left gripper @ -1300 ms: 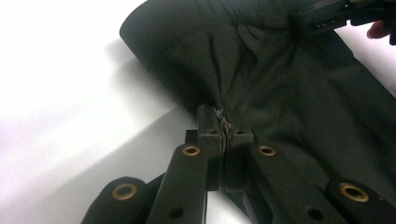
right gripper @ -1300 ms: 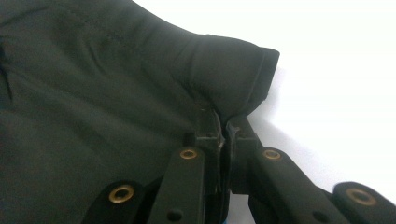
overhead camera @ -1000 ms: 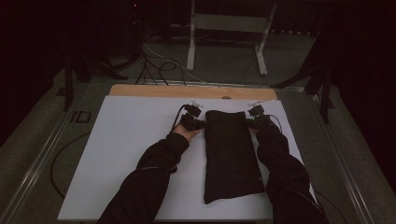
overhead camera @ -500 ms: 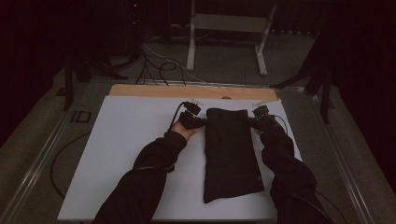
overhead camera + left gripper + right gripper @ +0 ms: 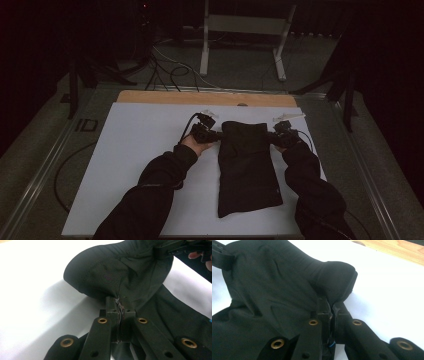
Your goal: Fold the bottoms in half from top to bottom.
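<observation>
My left tongs [image 5: 119,312] and right tongs [image 5: 330,311] are each clamped on a far corner of the black garment [image 5: 247,165], which lies lengthwise on the white surface [image 5: 140,150], its far edge raised. To do well, I judge: lift both corners evenly, keep the edge taut, avoid twisting. Wooden board [image 5: 205,98] sits beyond; cables [image 5: 165,75] and a metal stand [image 5: 245,30] lie well apart. No obstruction nearby.

Wooden table [image 5: 150,97] under white sheet [image 5: 135,165]; black garment [image 5: 247,170] lying on sheet.
</observation>
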